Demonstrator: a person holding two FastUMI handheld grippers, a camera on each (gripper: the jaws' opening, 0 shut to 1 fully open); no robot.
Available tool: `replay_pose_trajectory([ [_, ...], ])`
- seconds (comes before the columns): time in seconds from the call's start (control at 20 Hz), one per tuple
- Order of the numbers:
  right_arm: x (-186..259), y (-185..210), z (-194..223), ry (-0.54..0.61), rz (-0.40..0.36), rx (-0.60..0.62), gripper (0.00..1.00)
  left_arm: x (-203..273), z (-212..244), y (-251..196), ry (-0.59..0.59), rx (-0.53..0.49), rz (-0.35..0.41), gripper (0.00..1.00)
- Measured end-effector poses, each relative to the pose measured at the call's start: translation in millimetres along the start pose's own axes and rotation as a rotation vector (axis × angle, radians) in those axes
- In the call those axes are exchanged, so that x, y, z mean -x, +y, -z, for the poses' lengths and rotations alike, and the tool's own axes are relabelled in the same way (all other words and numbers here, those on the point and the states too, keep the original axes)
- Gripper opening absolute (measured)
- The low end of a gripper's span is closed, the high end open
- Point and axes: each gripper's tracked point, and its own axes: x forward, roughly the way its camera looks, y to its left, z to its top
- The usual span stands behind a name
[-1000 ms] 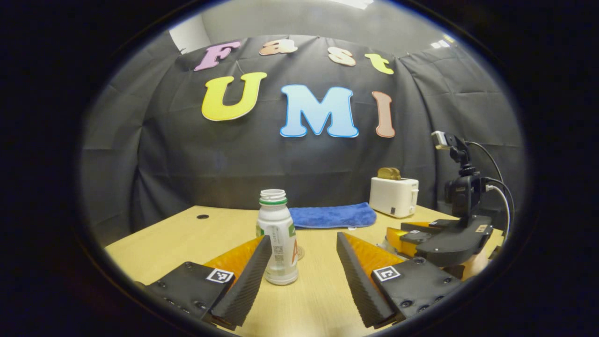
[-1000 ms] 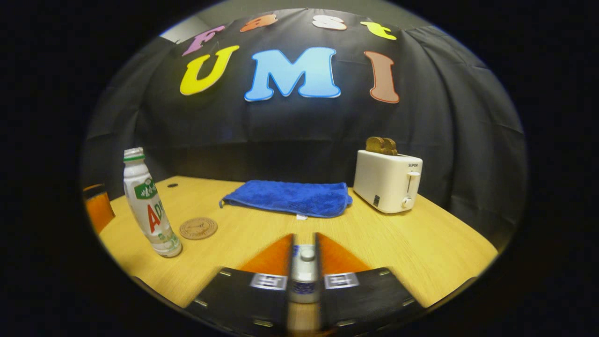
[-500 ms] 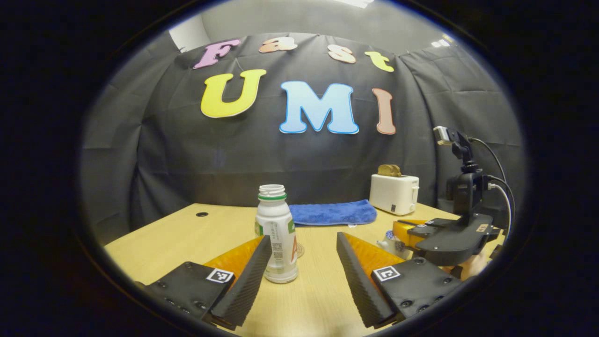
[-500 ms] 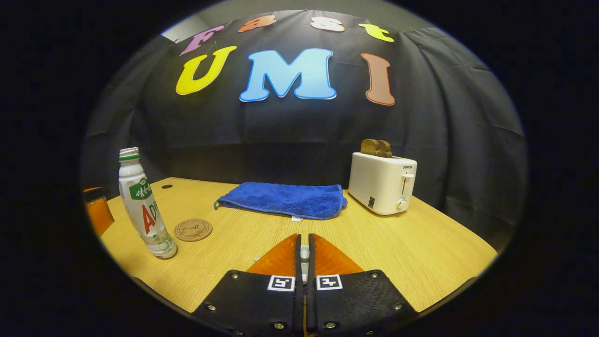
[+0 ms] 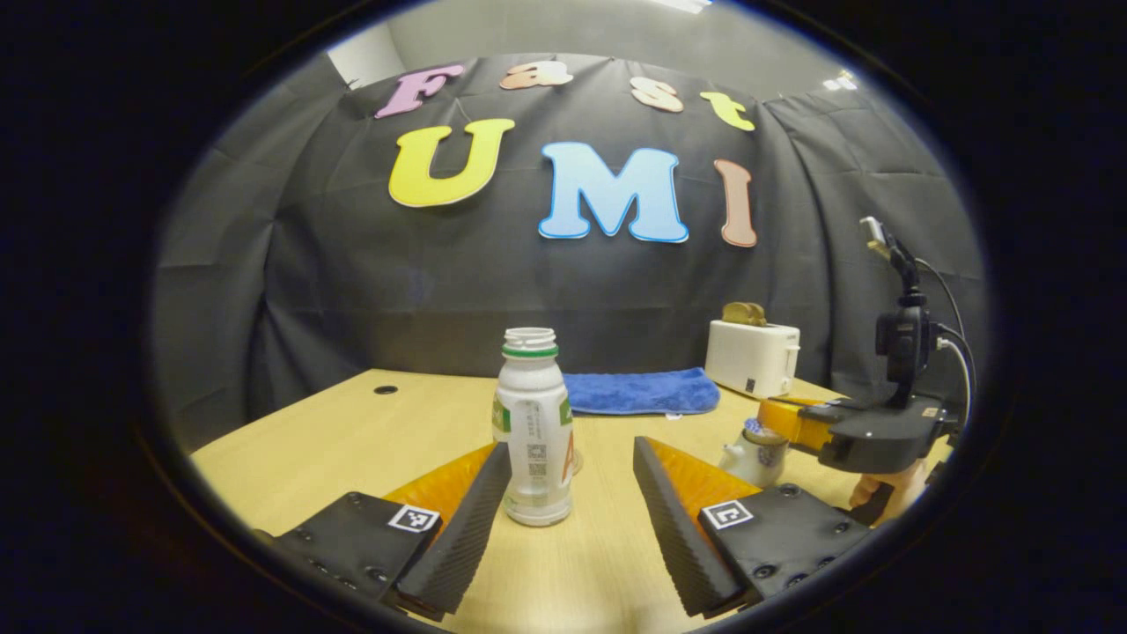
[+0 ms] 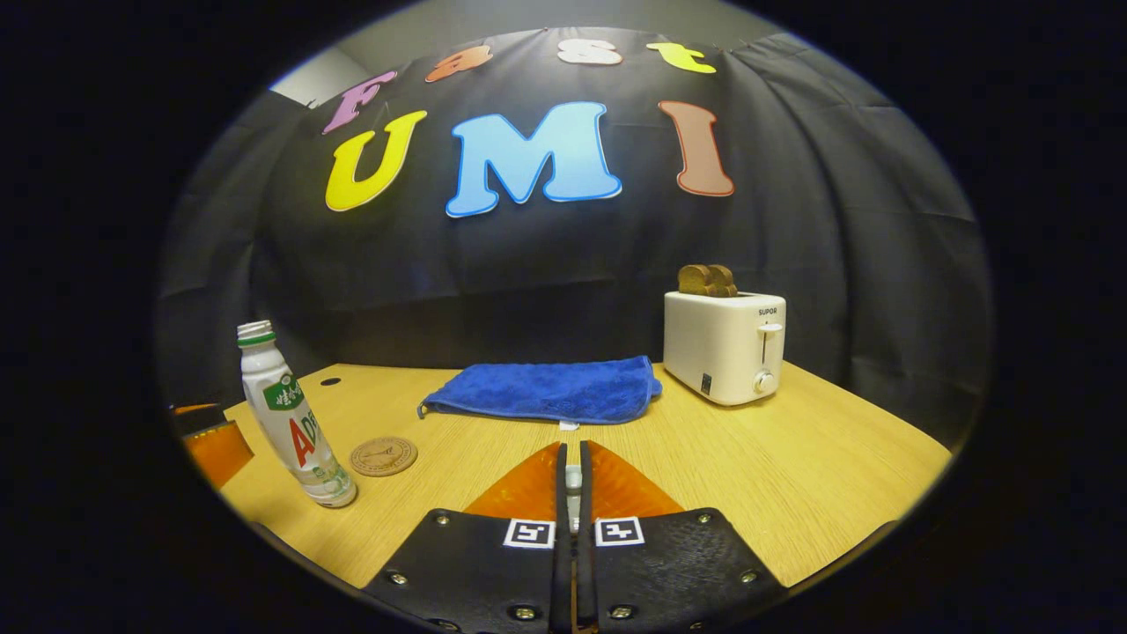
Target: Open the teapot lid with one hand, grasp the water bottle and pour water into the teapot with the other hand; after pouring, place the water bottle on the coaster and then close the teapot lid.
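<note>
The right hand-held gripper [image 6: 572, 480] now rides higher, its fingers pressed on the lid knob [image 6: 573, 478], baring the teapot [image 5: 754, 453] beneath.

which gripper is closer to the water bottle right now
Left. The left gripper is open with the water bottle just ahead between its fingers; the right gripper sits off to the side by the teapot.

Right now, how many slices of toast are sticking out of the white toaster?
2: two brown toast slices stand side by side in the top of the white toaster, at the table's far right beside the blue towel.
</note>
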Motion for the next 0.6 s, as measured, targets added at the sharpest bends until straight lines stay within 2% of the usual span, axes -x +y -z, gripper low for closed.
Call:
replay_pose_trajectory([
  [0.2, 0, -21, -25, -0.088, 0.043, 0.054, 0.02, -4, 10, 2, 0.021, -0.010, -0.010, 0.93],
  [0.4, 3, -35, -30, -0.129, 0.062, 0.082, 0.02, -10, 23, 5, 0.050, -0.023, -0.027, 0.93],
  [0.45, 5, -40, -31, -0.138, 0.075, 0.076, 0.02, -11, 26, 7, 0.054, -0.028, -0.034, 0.87],
  [0.5, 6, -45, -32, -0.144, 0.088, 0.068, 0.02, -13, 28, 10, 0.058, -0.032, -0.047, 0.99],
  [0.6, 9, -54, -30, -0.145, 0.110, 0.055, 0.02, -15, 31, 17, 0.065, -0.036, -0.075, 0.99],
])
